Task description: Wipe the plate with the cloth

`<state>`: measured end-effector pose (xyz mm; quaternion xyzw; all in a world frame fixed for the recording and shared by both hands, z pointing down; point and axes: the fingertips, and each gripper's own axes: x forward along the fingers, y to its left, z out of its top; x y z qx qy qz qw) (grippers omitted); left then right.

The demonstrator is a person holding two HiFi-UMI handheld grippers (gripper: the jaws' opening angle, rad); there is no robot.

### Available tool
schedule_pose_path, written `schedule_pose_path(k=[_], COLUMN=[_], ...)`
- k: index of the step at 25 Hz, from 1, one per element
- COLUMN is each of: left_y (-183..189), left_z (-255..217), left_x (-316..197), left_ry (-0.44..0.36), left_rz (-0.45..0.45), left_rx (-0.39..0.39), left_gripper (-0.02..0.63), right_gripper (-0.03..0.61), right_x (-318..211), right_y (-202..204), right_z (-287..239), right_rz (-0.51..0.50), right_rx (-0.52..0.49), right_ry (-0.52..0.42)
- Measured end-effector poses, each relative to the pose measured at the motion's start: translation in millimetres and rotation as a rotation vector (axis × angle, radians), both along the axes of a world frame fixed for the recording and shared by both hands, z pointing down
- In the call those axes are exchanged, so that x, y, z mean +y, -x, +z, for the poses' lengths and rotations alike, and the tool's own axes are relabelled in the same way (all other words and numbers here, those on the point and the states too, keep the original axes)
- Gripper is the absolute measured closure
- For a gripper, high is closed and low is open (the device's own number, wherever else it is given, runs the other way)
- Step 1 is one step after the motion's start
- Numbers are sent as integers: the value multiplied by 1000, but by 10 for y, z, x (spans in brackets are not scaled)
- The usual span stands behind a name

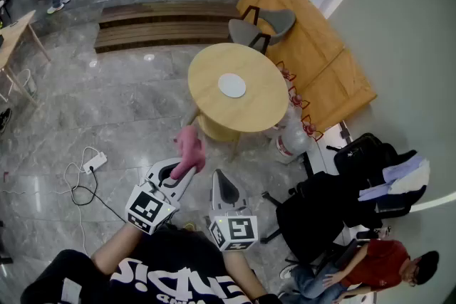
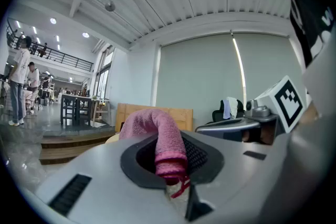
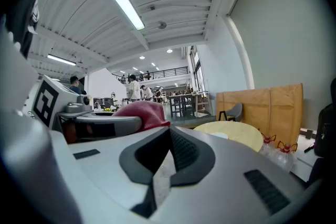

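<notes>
A white plate (image 1: 232,85) lies in the middle of a round wooden table (image 1: 206,78), well ahead of both grippers. My left gripper (image 1: 182,173) is shut on a pink cloth (image 1: 189,149) that sticks up and flops forward from its jaws; in the left gripper view the cloth (image 2: 160,141) fills the gap between the pads. My right gripper (image 1: 222,185) is shut with nothing in it, beside the left one and short of the table. The right gripper view shows the plate (image 3: 218,135) on the table (image 3: 239,134) ahead, and the cloth (image 3: 144,113) to its left.
A grey chair (image 1: 263,26) stands behind the table against wooden panels (image 1: 313,60). Water bottles (image 1: 291,139) sit on the floor to the table's right. A power strip with cable (image 1: 92,164) lies at left. A seated person (image 1: 363,267) and a black chair (image 1: 317,213) are at lower right.
</notes>
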<state>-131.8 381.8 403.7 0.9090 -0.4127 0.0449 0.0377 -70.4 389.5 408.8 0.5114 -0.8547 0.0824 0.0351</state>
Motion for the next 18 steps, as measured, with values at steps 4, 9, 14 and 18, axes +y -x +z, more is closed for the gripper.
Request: schedule_pose_path(k=[4,9,14,18], left_y=[-11,-5,15,92], left_z=[-44,-55,-2,-7], left_x=[-14,-40,-41,-72], left_ry=[18,12,0,2], left_rz=[-6,-4,2,0], left_rx=[4,13,3,-2], left_gripper=[561,561,561,561], right_gripper=[557,557,557,557], right_x=[-7,-37,-47,-64], right_y=[-12,3,20,66], right_z=[-10,19,2,-13], right_rz=[-4,-4,-14,-20], right_rx=[0,3,-10,-25], right_ry=[2,8,9,7])
